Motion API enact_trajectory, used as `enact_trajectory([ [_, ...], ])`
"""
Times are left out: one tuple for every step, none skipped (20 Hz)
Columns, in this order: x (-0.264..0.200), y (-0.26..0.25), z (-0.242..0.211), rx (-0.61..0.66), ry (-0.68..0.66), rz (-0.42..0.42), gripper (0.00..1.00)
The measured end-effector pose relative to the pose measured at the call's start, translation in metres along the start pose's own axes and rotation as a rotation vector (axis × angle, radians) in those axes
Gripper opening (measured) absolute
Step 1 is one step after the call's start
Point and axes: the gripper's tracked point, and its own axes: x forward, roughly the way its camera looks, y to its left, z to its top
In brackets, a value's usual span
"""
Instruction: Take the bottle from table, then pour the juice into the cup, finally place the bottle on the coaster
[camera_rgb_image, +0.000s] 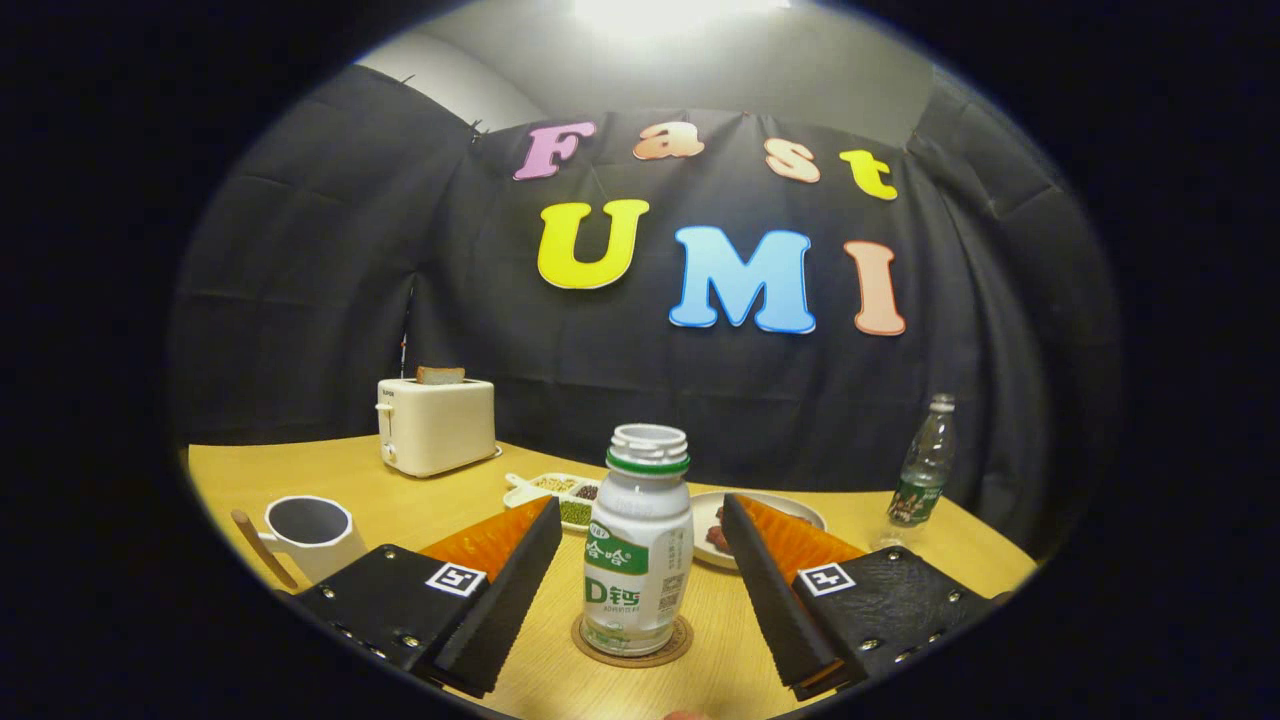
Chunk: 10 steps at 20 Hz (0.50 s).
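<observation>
Claw (640, 560) spread, uncapped bottle (638, 545) upright on coaster (632, 642)

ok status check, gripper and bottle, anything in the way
Gripper open, fingers either side of the bottle, not touching. Bottle upright on the coaster, cap off. Cup off to the left, nothing blocking.

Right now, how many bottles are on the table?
2. The white bottle stands on the coaster between the open claw's fingers; a clear bottle stands beyond, near the wall.
</observation>
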Motion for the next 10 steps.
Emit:
enact_trajectory([
  [-0.007,-0.004,0.012,-0.014,-0.025,-0.016,0.98],
  [-0.015,-0.007,0.023,-0.025,-0.040,-0.025,0.98],
  [-0.023,-0.006,0.032,-0.023,-0.051,-0.022,0.98],
  [-0.030,-0.007,0.043,-0.010,-0.065,-0.020,0.98],
  [-0.038,-0.011,0.054,0.003,-0.080,-0.020,0.98],
  [-0.046,-0.019,0.062,0.013,-0.089,-0.027,0.98],
  [-0.052,-0.025,0.069,0.027,-0.095,-0.031,0.98],
  [-0.058,-0.030,0.074,0.047,-0.102,-0.030,0.98],
  [-0.062,-0.041,0.080,0.056,-0.103,-0.043,0.98],
  [-0.065,-0.054,0.082,0.051,-0.106,-0.062,0.98],
])
